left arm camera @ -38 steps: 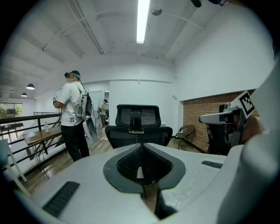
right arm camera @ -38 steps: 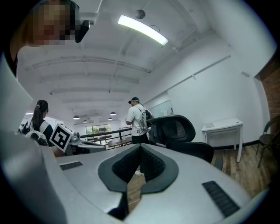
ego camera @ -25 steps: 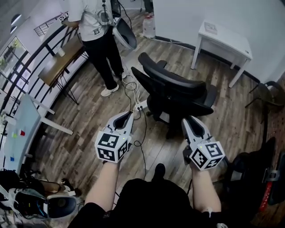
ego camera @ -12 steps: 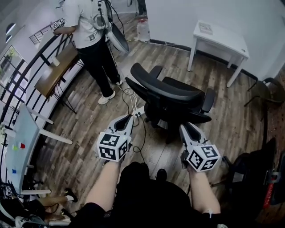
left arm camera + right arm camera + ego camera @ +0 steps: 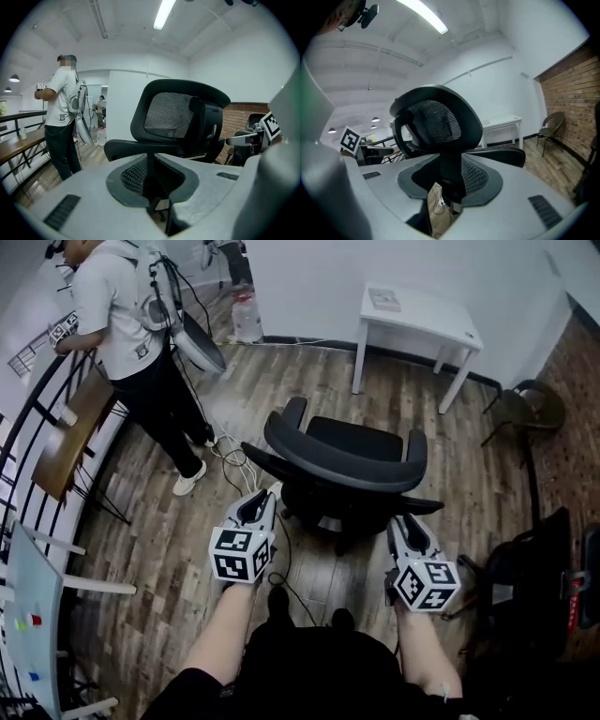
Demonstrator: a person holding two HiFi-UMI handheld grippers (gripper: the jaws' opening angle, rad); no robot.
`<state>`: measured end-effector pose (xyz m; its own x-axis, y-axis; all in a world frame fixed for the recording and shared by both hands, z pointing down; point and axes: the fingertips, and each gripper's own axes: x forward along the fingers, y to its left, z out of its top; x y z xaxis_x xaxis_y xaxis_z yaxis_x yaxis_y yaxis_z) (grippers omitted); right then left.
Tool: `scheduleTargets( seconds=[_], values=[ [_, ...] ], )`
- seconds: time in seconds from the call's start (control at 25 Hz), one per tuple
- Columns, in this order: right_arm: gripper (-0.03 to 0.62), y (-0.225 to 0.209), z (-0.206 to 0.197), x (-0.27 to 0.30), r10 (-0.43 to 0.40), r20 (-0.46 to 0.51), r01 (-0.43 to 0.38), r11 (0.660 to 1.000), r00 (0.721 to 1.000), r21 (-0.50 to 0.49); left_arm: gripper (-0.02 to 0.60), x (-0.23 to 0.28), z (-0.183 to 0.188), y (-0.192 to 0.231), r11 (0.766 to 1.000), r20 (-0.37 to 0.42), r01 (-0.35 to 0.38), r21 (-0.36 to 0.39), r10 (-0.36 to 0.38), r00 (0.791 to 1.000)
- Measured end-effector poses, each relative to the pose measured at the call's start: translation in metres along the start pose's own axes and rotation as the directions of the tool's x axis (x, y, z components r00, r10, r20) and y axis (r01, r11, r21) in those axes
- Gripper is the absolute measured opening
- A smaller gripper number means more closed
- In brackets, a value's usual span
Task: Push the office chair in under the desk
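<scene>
Black mesh-back office chair (image 5: 347,460) sits mid-room on the wood-plank floor (image 5: 487,474), backrest toward the near side, seat facing the far wall. It's not under anything. The white rectangular desk (image 5: 433,326) stands against the far wall, well apart from the chair and a bit right of it. A flat paper-like item (image 5: 384,298) lies on the desk's left end.

Left tongs (image 5: 260,499) are near-left of the chair, tips just beside its left-side armrest. Can't tell from the head view whether they touch. The left gripper view shows these tongs (image 5: 152,183) pressed together with nothing between them, and the chair (image 5: 180,117) fills the centre just past the tips.

Right tongs (image 5: 401,521) are near-right of the chair, tips just beside its right-side armrest. Contact isn't clear there either. In the right gripper view these tongs (image 5: 445,187) are opening. The gap between them shows only floor and a bit of cable, nothing pinched. The chair's backrest (image 5: 436,122) is straight ahead.

Further out:
- A white cable (image 5: 239,460) runs over the floor left of the chair base.
- A person in a white shirt and dark trousers (image 5: 141,343) stands far left at a narrow brown wooden desk (image 5: 66,437) along a black railing (image 5: 37,399).
- A round brown chair (image 5: 525,409) sits far right, beside the brick wall (image 5: 577,427).
</scene>
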<state>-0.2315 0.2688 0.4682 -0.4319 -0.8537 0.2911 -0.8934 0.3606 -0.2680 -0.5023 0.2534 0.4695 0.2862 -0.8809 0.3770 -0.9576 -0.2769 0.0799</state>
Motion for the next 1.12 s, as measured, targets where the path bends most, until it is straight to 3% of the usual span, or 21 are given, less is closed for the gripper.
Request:
scheduleTargets(
  seconds=[0.16,0.48,0.68,0.84,0.96,1.12],
  values=[
    [0.155,-0.001,0.001,0.016,-0.153,0.020,0.153,0.988,0.988,-0.005,0.076,0.028,0.005,0.030,0.996,-0.022,0.089,0.024,-0.088,0.996],
    [0.144,-0.010,-0.007,0.029,-0.342,0.046,0.339,0.939,0.939,0.046,0.109,0.070,0.000,0.041,0.968,-0.081,0.240,0.073,-0.234,0.969],
    [0.141,-0.009,-0.011,0.031,-0.377,0.019,0.373,0.922,0.926,0.106,0.109,0.071,-0.001,0.048,0.961,-0.082,0.254,0.107,-0.246,0.966],
    [0.143,-0.010,-0.009,0.034,-0.400,0.017,0.393,0.907,0.916,0.154,0.109,0.075,0.002,0.048,0.944,-0.109,0.301,0.136,-0.288,0.951],
    [0.103,-0.002,-0.013,0.036,-0.416,0.033,0.402,0.894,0.909,0.198,0.109,0.078,0.003,0.051,0.932,-0.130,0.326,0.160,-0.308,0.943],
    [0.100,0.011,-0.017,0.045,-0.395,0.033,0.379,0.899,0.918,0.218,0.098,0.087,0.008,0.066,0.940,-0.117,0.305,0.153,-0.289,0.950]
  ],
)
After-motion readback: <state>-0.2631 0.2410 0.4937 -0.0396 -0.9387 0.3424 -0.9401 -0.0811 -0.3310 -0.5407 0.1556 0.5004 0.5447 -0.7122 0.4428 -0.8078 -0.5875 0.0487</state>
